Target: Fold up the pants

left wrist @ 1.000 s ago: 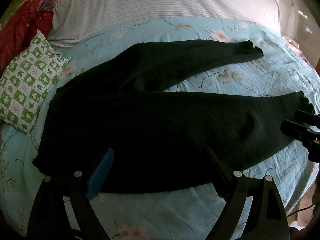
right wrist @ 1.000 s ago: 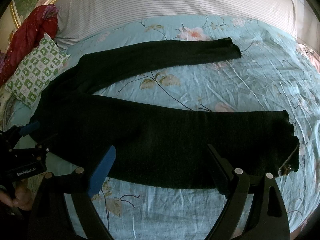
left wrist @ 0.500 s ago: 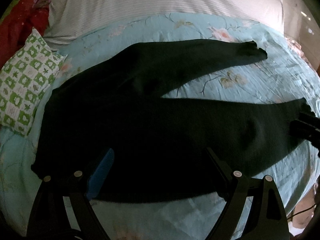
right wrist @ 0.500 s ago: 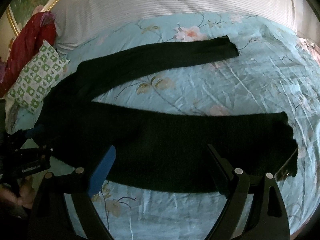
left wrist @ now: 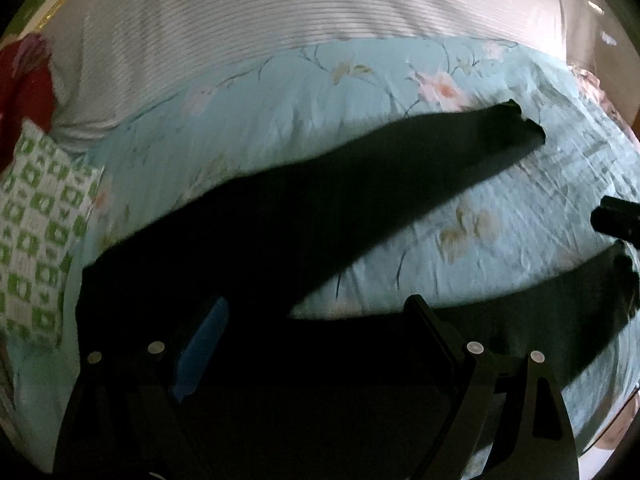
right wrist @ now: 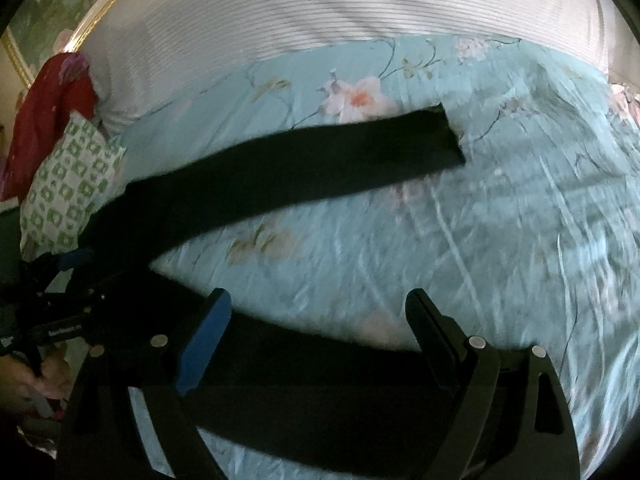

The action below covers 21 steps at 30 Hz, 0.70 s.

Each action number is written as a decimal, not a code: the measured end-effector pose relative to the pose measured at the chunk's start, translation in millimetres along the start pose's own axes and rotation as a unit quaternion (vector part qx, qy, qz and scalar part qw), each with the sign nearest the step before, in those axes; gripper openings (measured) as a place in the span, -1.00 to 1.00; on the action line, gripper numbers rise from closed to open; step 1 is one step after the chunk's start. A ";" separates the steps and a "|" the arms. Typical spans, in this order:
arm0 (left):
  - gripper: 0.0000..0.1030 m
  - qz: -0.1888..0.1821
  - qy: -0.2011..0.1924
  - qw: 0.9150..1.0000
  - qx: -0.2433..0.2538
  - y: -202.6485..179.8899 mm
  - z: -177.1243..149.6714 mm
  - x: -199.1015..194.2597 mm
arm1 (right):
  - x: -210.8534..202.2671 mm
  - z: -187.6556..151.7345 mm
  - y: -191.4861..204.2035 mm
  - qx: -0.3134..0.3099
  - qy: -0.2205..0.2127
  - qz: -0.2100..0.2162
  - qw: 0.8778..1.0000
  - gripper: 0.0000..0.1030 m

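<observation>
**Both grippers down over the near leg**

You have dropped both grippers closer since a second ago. Dark pants [right wrist: 304,176] lie flat on the floral bedspread [right wrist: 500,240], legs running left to right. Your left gripper [left wrist: 316,344] straddles the waist end, your right gripper [right wrist: 320,340] the near leg; both gape, holding nothing.

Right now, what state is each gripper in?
Left gripper: open, jaws wide over the black pants, gripping nothing.
Right gripper: open, jaws apart above the near pant leg, empty.
</observation>
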State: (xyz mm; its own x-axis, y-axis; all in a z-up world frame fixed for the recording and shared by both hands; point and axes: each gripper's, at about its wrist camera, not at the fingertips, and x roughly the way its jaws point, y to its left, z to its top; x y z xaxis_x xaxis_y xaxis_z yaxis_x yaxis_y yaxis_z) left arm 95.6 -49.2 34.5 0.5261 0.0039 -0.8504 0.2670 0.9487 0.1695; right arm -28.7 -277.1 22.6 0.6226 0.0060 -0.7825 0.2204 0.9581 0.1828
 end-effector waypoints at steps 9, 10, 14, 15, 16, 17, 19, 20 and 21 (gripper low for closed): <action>0.75 0.000 -0.002 1.000 0.027 -8.9 67.7 30.2 | 24.3 70.6 -48.0 0.029 0.004 -0.006 1.000 0.73; 0.75 -0.001 -0.002 1.000 0.027 -9.3 73.5 34.3 | 27.9 76.2 -53.6 0.033 0.007 -0.008 0.999 0.73; 0.75 0.002 0.008 1.000 0.030 -11.6 99.5 57.6 | 43.0 101.0 -76.9 0.049 0.013 -0.012 0.999 0.73; 0.75 0.004 0.012 0.999 0.032 -12.5 105.4 64.6 | 47.1 105.2 -81.0 0.049 0.015 -0.015 0.999 0.73; 0.75 0.006 0.016 0.999 0.035 -13.9 111.2 71.8 | 52.1 109.0 -84.4 0.050 0.019 -0.018 0.998 0.73; 0.75 0.009 0.018 0.999 0.038 -15.2 114.3 76.1 | 58.6 113.3 -88.0 0.051 0.026 -0.021 0.998 0.73; 0.75 0.013 0.021 0.999 0.043 -17.5 120.7 85.0 | 71.3 121.7 -93.9 0.048 0.038 -0.022 0.998 0.73; 0.75 0.013 0.023 0.999 0.045 -17.8 124.2 89.6 | 76.4 125.8 -96.3 0.044 0.041 -0.021 0.998 0.73; 0.75 0.013 0.026 0.999 0.046 -18.1 127.5 94.0 | 80.5 131.2 -98.5 0.040 0.039 -0.019 0.998 0.73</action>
State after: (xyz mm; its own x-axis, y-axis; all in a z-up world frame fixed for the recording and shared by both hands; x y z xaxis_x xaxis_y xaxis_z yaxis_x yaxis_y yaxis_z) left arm 243.1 -106.3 15.0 0.4924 0.0461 -0.8692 0.3279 0.9152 0.2342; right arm 98.2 -408.6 19.8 0.5533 -0.0054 -0.8330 0.3037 0.9325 0.1957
